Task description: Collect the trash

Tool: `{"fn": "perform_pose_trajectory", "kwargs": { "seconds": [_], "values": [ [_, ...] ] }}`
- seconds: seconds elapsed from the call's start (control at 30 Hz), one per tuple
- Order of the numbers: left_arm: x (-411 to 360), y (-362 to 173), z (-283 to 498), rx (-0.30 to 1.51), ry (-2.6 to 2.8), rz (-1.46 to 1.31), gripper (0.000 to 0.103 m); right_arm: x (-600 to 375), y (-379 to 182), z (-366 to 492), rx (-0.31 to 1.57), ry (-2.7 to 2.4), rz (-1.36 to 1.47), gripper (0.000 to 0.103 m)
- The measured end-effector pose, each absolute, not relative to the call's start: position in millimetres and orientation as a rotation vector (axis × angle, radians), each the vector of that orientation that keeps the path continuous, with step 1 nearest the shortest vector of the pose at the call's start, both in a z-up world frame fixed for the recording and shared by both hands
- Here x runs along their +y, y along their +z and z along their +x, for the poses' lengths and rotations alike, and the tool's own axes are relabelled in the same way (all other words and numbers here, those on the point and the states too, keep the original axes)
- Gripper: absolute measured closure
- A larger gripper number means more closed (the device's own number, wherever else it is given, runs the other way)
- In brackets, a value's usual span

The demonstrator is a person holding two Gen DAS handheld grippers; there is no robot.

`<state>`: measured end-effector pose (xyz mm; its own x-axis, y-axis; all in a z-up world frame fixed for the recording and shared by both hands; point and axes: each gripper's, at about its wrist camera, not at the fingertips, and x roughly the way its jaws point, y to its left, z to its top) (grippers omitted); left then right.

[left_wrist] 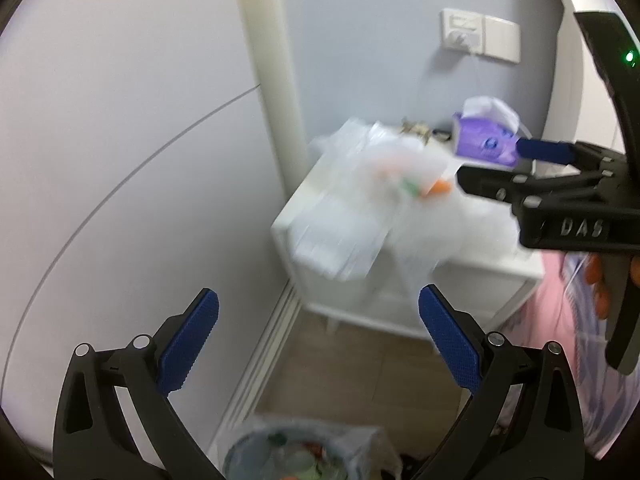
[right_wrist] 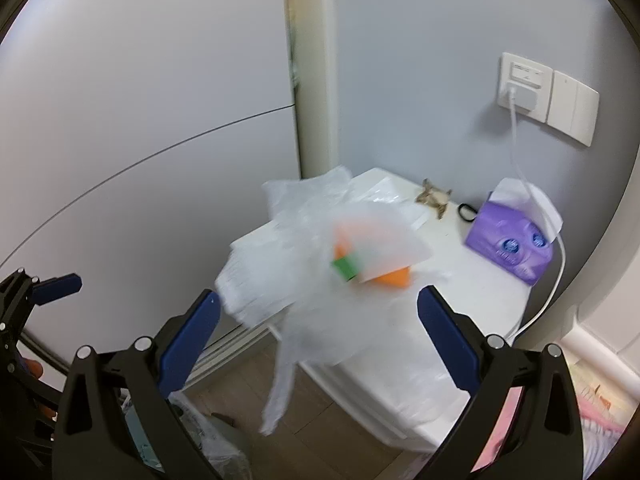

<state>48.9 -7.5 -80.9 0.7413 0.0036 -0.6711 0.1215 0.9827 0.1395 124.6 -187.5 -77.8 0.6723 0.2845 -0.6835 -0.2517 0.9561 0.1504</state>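
Here, a clear plastic bag (right_wrist: 320, 264), smeared by motion blur, sits in the middle of both frames with something orange and green (right_wrist: 360, 268) showing through it. In the right wrist view it floats between and just beyond the right gripper (right_wrist: 318, 332), whose blue pads stand wide apart with nothing pinched between them; a thin tail of the bag trails down toward the lower centre. Neither pad seems to touch it, so my reading is that the bag is loose in the air or sliding off the white table (right_wrist: 460, 304) at centre right, though the blur keeps me from saying whether it rests on the table edge.

The left gripper (left_wrist: 318, 338) is likewise spread open and empty, low in the left wrist view, directly above a lined trash bin (left_wrist: 304, 456) at the bottom edge that already holds scraps. That placement makes sense: the bin is the destination, and the gripper waits over it.

On the table, at the right of the frame, a purple tissue box (right_wrist: 512, 244) stands by the wall under a socket (right_wrist: 520, 84) with a white cable (right_wrist: 558, 276); these look like belongings, not rubbish. A small brownish item (right_wrist: 434, 198) beside it is too unclear to name.

The bag likely handles limply, so pinching a bunched fold would suit it better.
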Motion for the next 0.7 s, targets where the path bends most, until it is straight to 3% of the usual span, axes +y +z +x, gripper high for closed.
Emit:
{"fn": "perform_pose_trajectory", "kwargs": {
  "seconds": [0.3,0.7],
  "values": [
    [-57.7,-57.0,115.7,0.704,-0.177,0.205,0.006,-228.1,-76.6,171.2,0.787,0.285,0.038,0.007],
    [-78.5,-93.2,175.9,0.768,-0.239,0.223,0.006,-218.9,-119.6,238.1,0.905,0.317,-0.032,0.007]
  ]
}}
